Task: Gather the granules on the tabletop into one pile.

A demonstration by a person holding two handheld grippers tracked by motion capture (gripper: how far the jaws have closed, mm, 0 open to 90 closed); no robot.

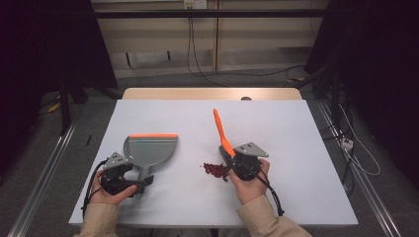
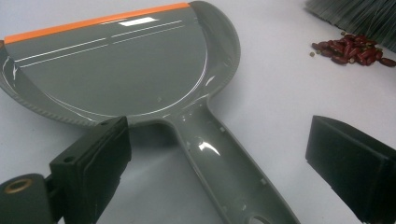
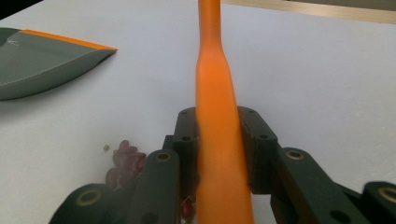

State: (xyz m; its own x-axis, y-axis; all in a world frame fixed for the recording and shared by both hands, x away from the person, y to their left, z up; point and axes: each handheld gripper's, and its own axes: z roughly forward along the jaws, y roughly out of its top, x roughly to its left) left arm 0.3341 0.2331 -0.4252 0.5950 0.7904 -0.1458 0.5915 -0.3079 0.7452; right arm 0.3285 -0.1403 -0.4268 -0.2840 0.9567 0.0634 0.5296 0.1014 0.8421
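right gripper (image 3: pixel 219 140) clamping brush handle (image 3: pixel 215 154), beans (image 1: pixel 215 170) beside (dustpan (image 1: pixel 148 149) apart)

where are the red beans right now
In the high view the red beans lie in a small pile on the white table, right of the grey dustpan and beside the right claw.

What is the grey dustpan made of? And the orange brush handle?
The dustpan looks like hard, glossy grey plastic: light streaks shine on its smooth scoop. Its orange front lip could be softer rubber, hard to tell. The brush handle looks like smooth orange plastic with a duller sheen.
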